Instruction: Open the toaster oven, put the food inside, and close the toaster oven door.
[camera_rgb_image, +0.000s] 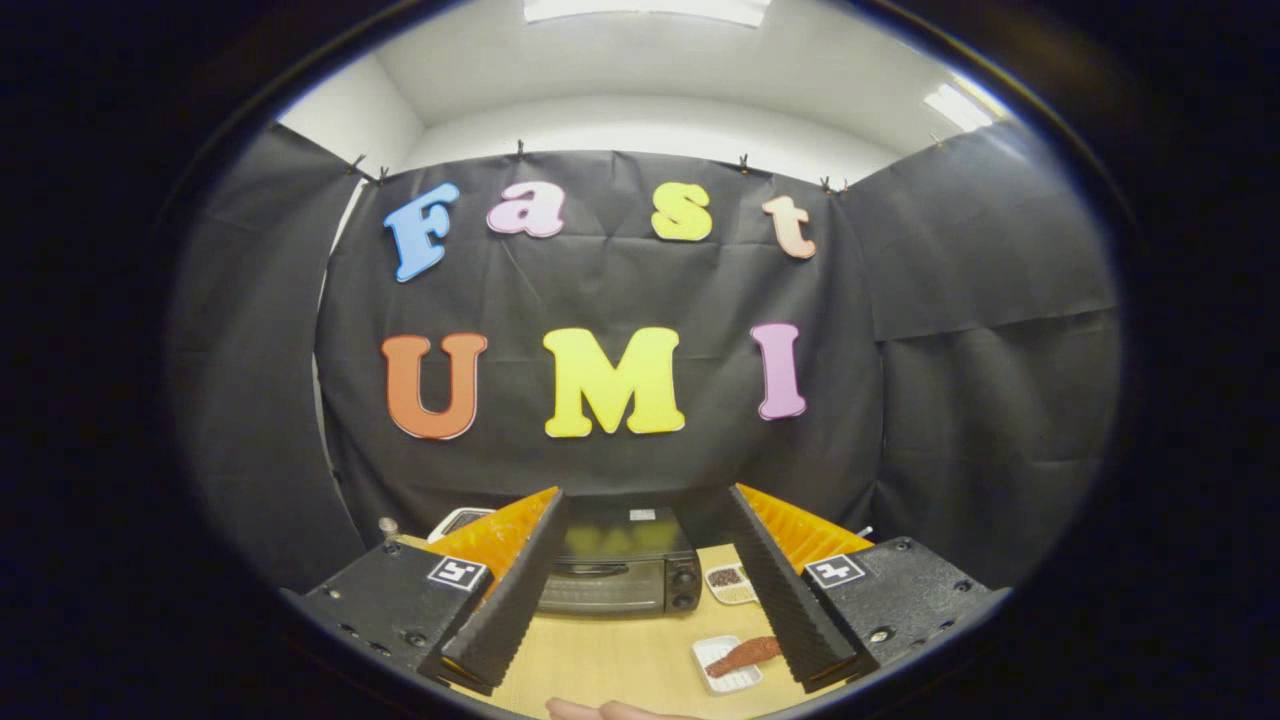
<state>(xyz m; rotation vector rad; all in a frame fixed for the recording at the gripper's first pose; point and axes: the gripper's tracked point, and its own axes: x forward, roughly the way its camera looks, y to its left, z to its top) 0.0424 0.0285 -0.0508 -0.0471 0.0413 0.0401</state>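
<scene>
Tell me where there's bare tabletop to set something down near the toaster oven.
Bare wood lies before the closed toaster oven, between the open hand-held gripper fingers. It is crowded by the right finger: a sausage tray and a small dish. A hand borders the near edge.

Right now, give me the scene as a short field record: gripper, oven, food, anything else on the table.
gripper: fingers spread wide, holding nothing, raised above the table
toaster oven: black toaster oven at the table's far side, seen between the fingers, door closed
food: reddish-brown piece on a white tray, nearer than the oven, beside the right finger
other dish: small dish with dark and pale contents, just right of the oven
hand: part of a hand at the table's near edge
task state: not started, door not yet opened
</scene>
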